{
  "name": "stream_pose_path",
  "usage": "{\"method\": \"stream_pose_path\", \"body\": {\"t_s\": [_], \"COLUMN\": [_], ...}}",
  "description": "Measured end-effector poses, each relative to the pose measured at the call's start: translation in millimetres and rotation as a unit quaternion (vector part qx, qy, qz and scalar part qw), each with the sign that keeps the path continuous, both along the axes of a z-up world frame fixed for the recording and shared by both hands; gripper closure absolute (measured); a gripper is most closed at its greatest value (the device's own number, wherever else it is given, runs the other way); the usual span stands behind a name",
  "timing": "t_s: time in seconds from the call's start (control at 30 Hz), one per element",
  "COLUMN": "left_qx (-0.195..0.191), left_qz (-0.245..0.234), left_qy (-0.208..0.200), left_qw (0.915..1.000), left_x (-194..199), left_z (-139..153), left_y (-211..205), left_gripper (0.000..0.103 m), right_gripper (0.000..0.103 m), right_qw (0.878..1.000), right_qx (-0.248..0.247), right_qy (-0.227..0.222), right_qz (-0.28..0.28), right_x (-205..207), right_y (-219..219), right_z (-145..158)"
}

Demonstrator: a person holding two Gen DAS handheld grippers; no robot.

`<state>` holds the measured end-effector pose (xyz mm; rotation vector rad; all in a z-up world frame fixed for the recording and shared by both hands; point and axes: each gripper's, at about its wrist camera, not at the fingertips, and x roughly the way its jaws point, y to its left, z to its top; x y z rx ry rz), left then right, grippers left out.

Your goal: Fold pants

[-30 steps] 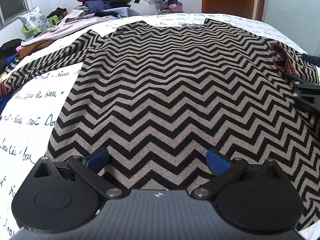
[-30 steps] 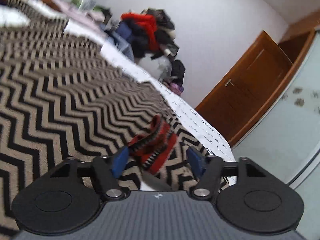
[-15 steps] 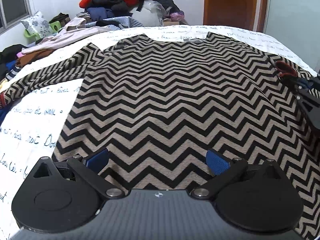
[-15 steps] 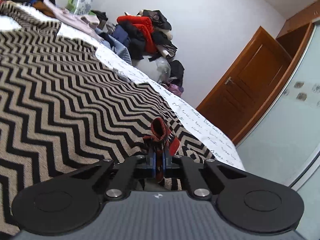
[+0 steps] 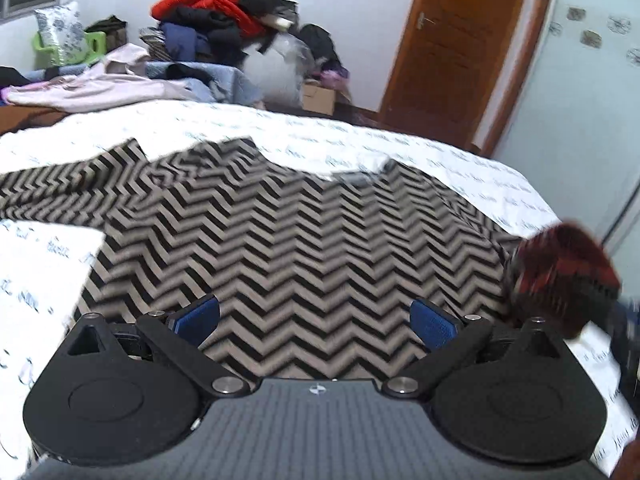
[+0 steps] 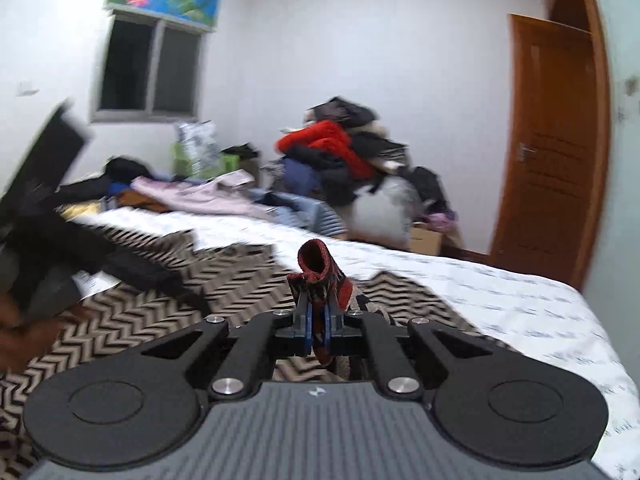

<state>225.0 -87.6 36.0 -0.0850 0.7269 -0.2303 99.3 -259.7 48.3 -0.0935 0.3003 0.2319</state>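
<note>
A black-and-tan zigzag garment lies spread flat on the white bed; it also shows in the right wrist view. My left gripper is open and empty, hovering over the garment's near part. My right gripper is shut on the garment's red-and-black knit cuff and holds it raised above the bed. That cuff shows blurred at the right edge of the left wrist view. The left gripper's dark body appears blurred at the left of the right wrist view.
The white bedsheet with script print covers the bed. A heap of clothes and a pink garment lie beyond the far edge. A wooden door stands at the right, a window on the far wall.
My right gripper has lifted the red cuff off the bed and swung toward the left. My left gripper, still open, has risen and tilted up over the garment.
</note>
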Motion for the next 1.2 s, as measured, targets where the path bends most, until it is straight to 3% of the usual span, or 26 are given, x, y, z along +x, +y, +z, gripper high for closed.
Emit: {"method": "stream_pose_path", "body": {"t_s": [0.13,0.33,0.5,0.57,0.67,0.83,0.93,0.97,1.03,1.07,1.1,1.2], "left_qx": [0.002,0.014,0.013,0.006,-0.003,0.017,0.038,0.045,0.052,0.048,0.042,0.014], "left_qz": [0.015,0.049,0.076,0.08,0.088,0.092,0.092,0.094,0.096,0.097,0.097,0.087], "left_qy": [-0.003,0.0,0.01,0.022,0.03,0.012,-0.003,-0.008,-0.012,-0.012,-0.011,-0.001], "left_qw": [0.9999,0.9987,0.997,0.9965,0.9956,0.9955,0.995,0.9945,0.9939,0.994,0.9944,0.9961], "left_x": [6,2,-9,-12,-14,-19,-22,-23,-22,-22,-20,-18], "left_z": [6,2,-7,-12,-12,0,7,10,11,12,11,9], "left_y": [16,63,99,110,124,140,153,157,162,163,163,158], "left_gripper": [0.004,0.003,0.003,0.003,0.003,0.003,0.001,0.001,0.001,0.001,0.001,0.001], "right_gripper": [0.097,0.097,0.097,0.097,0.097,0.097,0.092,0.083,0.042,0.011,0.003,0.004], "right_qw": [0.999,0.999,0.99,0.988,0.99,0.997,0.999,0.999,0.998,0.997,0.996,0.994], "right_qx": [-0.022,0.031,0.097,0.1,0.087,0.071,0.044,0.033,0.018,0.012,0.005,-0.038], "right_qy": [0.015,0.031,-0.041,-0.075,-0.089,-0.027,-0.016,-0.009,0.003,0.007,0.009,0.042], "right_qz": [0.016,-0.024,-0.094,-0.093,-0.06,0.008,-0.006,-0.018,-0.053,-0.072,-0.086,-0.096], "right_x": [18,67,96,105,127,164,150,141,121,109,99,82], "right_y": [22,7,-15,-5,28,83,83,76,54,41,32,16], "right_z": [-7,4,47,66,78,59,40,33,21,15,9,-7]}}
